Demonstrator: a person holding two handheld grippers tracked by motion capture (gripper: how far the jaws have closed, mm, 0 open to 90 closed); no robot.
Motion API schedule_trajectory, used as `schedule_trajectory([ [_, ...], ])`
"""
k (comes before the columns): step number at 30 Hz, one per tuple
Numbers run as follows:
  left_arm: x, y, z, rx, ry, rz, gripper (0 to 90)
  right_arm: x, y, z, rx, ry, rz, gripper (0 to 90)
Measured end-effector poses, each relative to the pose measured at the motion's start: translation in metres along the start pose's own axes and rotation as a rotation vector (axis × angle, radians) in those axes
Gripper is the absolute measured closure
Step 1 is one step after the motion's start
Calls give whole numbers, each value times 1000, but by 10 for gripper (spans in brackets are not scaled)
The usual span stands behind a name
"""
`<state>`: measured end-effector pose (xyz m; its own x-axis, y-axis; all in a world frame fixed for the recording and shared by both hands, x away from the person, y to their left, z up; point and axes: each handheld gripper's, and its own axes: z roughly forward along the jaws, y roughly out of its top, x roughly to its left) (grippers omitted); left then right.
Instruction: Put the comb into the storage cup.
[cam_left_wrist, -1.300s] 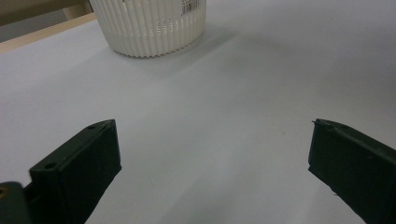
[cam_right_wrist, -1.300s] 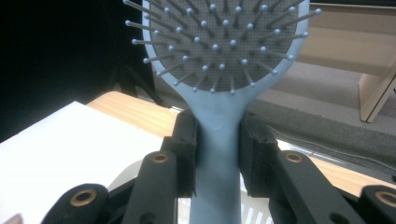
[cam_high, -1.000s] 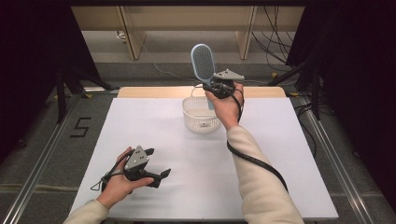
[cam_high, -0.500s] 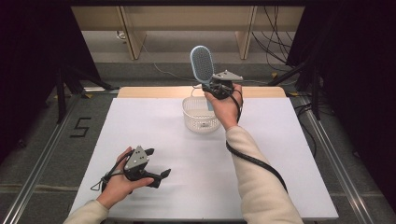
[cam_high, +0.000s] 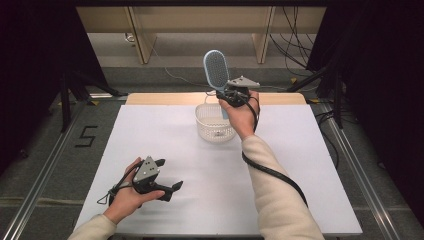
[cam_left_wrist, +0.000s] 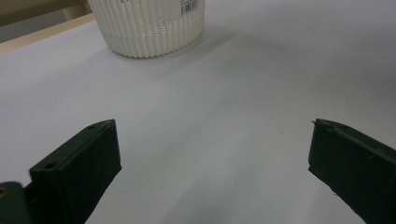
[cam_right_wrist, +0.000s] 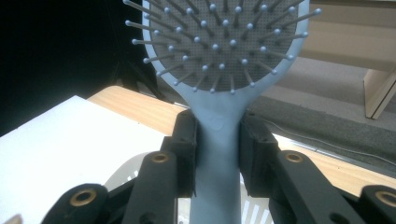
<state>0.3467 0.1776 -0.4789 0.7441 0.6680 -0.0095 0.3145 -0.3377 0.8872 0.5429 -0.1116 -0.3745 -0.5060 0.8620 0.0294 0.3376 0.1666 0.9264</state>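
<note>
A light blue hairbrush (cam_high: 216, 69) stands upright above the white ribbed basket (cam_high: 215, 126) at the back middle of the table. My right gripper (cam_high: 229, 95) is shut on its handle (cam_right_wrist: 215, 154), with the bristled head (cam_right_wrist: 219, 37) rising above the jaws. My left gripper (cam_high: 170, 189) rests low over the table's front left, open and holding nothing. Between its spread fingers (cam_left_wrist: 77, 168) lies bare white tabletop, and the basket (cam_left_wrist: 149, 23) stands farther off.
The white table surface (cam_high: 300, 165) has a wooden strip (cam_high: 150, 98) along its far edge. Metal rails run beside the table on both sides, and cables lie on the floor at the back right. A black cable trails from my right gripper along the sleeve.
</note>
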Motion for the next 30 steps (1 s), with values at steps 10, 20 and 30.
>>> schedule_trajectory([
  [10, 0, 0, 0, 0, 0, 0, 16, 0, -3, 3, 3, 2, -3, 707],
  [20, 0, 0, 0, 0, 0, 0, 16, -1, -8, 5, 4, 10, -4, 707],
  [30, 0, 0, 0, 0, -1, -1, 16, -1, -10, 6, 6, 14, -10, 707],
])
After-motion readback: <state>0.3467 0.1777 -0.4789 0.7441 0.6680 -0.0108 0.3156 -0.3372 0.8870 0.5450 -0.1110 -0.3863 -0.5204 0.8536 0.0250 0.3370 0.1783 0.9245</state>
